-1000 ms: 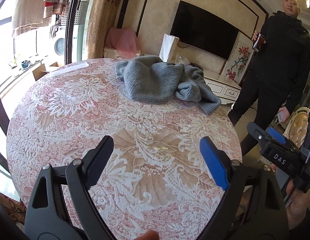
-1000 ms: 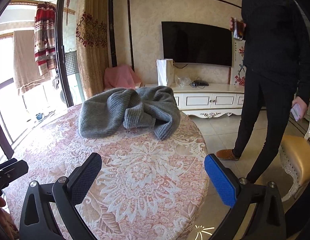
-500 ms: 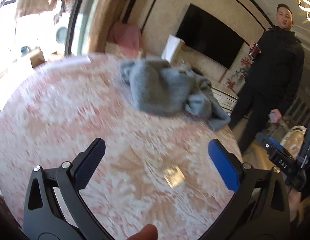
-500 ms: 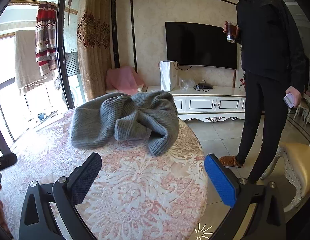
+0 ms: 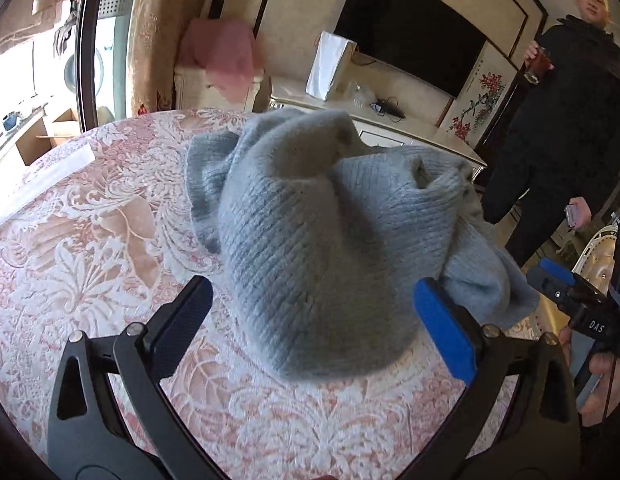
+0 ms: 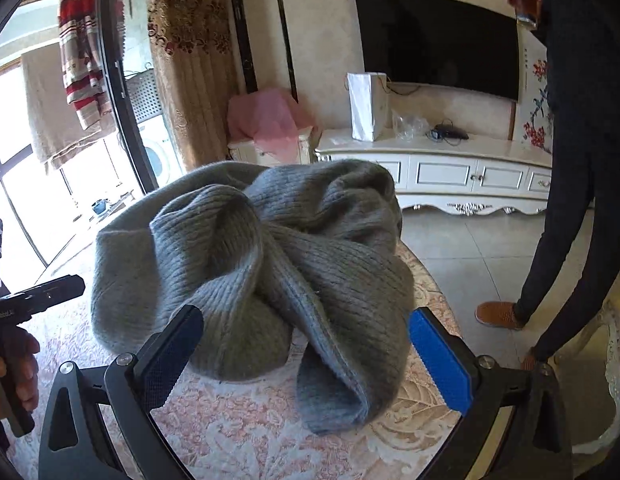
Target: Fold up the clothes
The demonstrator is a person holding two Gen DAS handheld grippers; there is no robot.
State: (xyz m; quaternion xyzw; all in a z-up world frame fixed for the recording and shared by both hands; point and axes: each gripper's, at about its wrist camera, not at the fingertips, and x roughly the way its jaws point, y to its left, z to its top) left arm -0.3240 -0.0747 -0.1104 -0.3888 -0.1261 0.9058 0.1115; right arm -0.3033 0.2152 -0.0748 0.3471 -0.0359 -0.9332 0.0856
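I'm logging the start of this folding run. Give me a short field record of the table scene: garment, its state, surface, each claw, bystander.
garment: grey knit sweater
state: crumpled in a heap, unfolded, one sleeve end trailing toward the table edge
surface: round table with pink-and-white floral cloth
left claw: jaws wide and closing slightly, pads not touching the sweater
right claw: open, nothing gripped, sweater just ahead
bystander: person in dark clothes standing past the table, drink in hand
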